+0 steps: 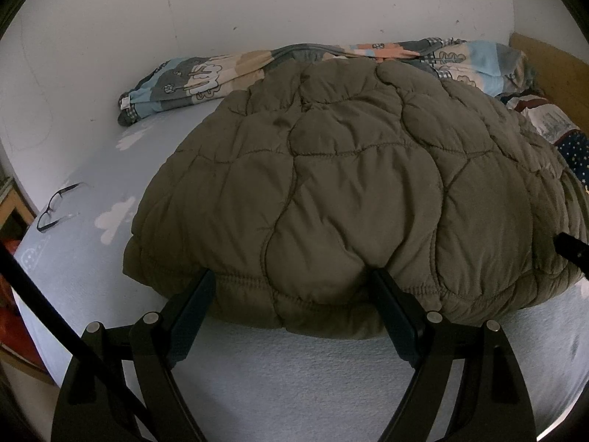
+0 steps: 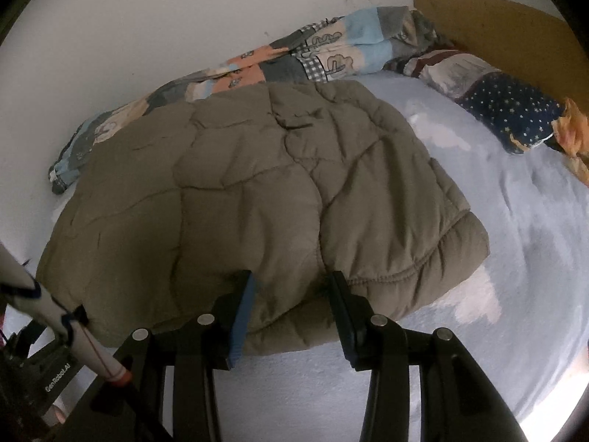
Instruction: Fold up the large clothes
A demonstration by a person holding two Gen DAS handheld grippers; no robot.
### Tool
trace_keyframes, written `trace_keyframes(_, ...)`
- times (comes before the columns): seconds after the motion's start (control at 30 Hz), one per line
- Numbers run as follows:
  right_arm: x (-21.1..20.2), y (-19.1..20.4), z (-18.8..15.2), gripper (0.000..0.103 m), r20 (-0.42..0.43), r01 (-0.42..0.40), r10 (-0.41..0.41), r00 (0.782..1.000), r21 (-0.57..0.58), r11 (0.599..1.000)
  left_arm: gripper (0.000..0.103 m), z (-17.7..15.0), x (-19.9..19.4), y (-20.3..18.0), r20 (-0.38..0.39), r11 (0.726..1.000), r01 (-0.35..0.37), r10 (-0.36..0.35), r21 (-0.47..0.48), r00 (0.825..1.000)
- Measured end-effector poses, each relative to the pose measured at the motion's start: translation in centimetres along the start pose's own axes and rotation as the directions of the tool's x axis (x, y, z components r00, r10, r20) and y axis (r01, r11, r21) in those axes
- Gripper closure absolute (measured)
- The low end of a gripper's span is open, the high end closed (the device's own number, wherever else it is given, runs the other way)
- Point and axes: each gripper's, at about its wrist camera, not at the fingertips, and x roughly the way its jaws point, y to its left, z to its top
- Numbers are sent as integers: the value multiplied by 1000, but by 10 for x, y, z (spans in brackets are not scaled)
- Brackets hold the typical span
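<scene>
An olive-green quilted puffer jacket (image 1: pixel 342 191) lies folded in a thick bundle on the pale blue bed sheet (image 1: pixel 302 379). It also shows in the right wrist view (image 2: pixel 254 191). My left gripper (image 1: pixel 294 276) is open, its fingers straddling the jacket's near hem. My right gripper (image 2: pixel 291 276) is open, narrower, with the near edge of the jacket bulging between its fingers. Neither is clamped on the fabric.
A patchwork quilt (image 1: pixel 206 73) is bunched along the white wall behind the jacket. Black glasses (image 1: pixel 59 206) lie on the sheet at left. A star-print pillow (image 2: pixel 511 114) and wooden headboard (image 2: pixel 508 25) are at right. The bed's left edge drops off near the glasses.
</scene>
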Motion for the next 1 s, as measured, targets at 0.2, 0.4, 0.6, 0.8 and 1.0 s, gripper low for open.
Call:
trace_keyframes(0.2,4,4,-1,54,-13,21,-22,1000,-30,999,18,0,-8,2,20,1000,15,-14,-22,1000)
trace_keyframes(0.4,-47,16,-3,54,116,45,-34,993,-93,995,18,-7,-80,12,153,993,115,-111,-21,982)
trace_keyframes(0.6,-140,21,-22,38,256,-24,50,965,-106,994,18,-24,-165,17,227,983,177,-181,38,957)
trace_keyframes(0.8,-199,20,-43,38,264,-86,110,958,-102,991,18,-31,-234,22,274,975,207,-220,75,936)
trace_keyframes(1.0,-272,18,-33,32,315,-128,141,939,-62,990,10,-11,-323,41,398,978,194,-206,70,894)
